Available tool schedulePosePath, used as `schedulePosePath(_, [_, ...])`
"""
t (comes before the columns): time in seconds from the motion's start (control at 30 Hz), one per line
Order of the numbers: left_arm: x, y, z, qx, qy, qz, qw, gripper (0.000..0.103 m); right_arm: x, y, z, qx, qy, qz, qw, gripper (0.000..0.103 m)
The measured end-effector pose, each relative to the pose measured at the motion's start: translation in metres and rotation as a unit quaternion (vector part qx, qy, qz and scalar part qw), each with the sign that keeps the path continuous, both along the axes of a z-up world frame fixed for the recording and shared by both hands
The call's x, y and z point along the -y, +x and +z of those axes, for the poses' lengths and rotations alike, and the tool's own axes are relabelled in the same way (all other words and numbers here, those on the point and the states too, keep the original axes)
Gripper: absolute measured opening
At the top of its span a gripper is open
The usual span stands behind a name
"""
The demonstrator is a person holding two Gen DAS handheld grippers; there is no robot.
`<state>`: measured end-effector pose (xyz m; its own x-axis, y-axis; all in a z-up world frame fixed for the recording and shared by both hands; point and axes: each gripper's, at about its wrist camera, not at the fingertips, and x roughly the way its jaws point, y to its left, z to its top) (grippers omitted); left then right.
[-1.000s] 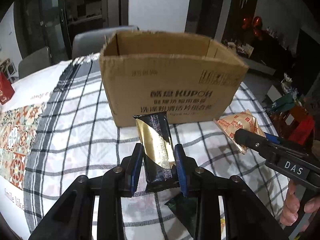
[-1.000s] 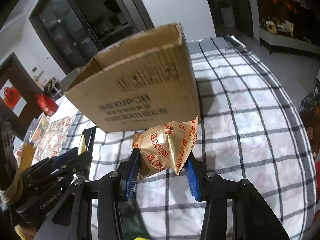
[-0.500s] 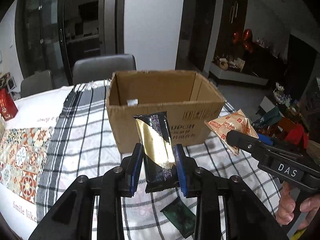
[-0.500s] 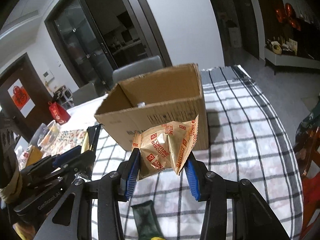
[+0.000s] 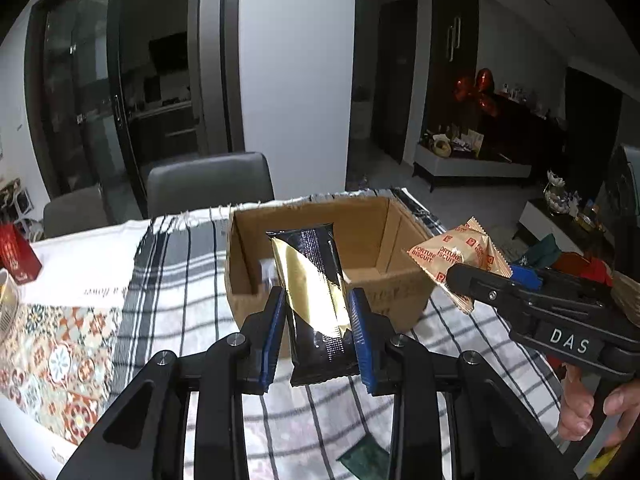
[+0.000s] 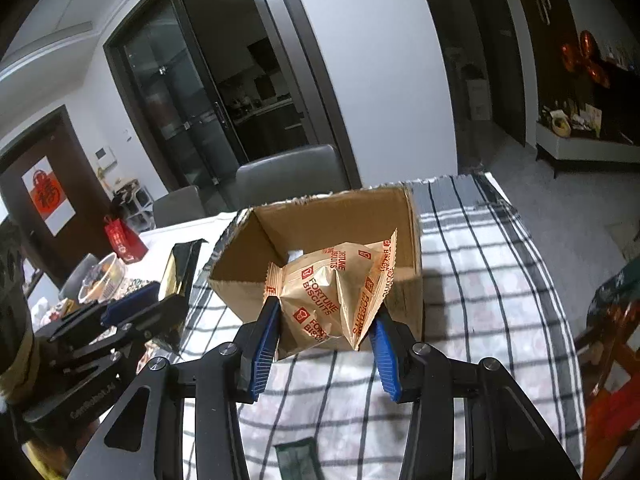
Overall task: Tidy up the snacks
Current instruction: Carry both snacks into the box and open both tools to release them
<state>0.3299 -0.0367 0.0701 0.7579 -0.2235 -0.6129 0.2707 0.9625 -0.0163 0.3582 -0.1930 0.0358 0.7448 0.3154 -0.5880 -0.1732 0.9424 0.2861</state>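
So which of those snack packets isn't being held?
The dark green packet lying flat on the checked cloth; the black-and-gold one and the fortune biscuits are both gripped.

The table (image 5: 168, 376) wears a black-and-white checked cloth (image 6: 476, 280) beside a patterned tile-print one (image 5: 52, 344). On it stand an open cardboard box (image 6: 400, 216), a red carton (image 5: 16, 258), a glass bowl (image 6: 98, 276), and a flat dark green packet (image 5: 366, 458)

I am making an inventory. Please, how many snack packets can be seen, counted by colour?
Black and gold packet: 1
Tan packet with red print: 1
Dark green packet lying on the tablecloth: 1
Total: 3
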Motion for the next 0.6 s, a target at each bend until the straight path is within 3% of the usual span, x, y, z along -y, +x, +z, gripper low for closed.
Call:
schedulePosePath(0.23, [0.0, 0.025, 0.01, 0.012, 0.012, -0.003, 0.9999, 0.032, -0.003, 0.024, 0.011, 0.006, -0.022, 0.0, 1.0, 0.045])
schedulePosePath(0.6, [0.004, 0.077, 0.001, -0.01, 0.016, -0.01, 0.9998, 0.032, -0.007, 0.067, 0.005, -0.009, -0.053, 0.011, 0.998, 0.045])
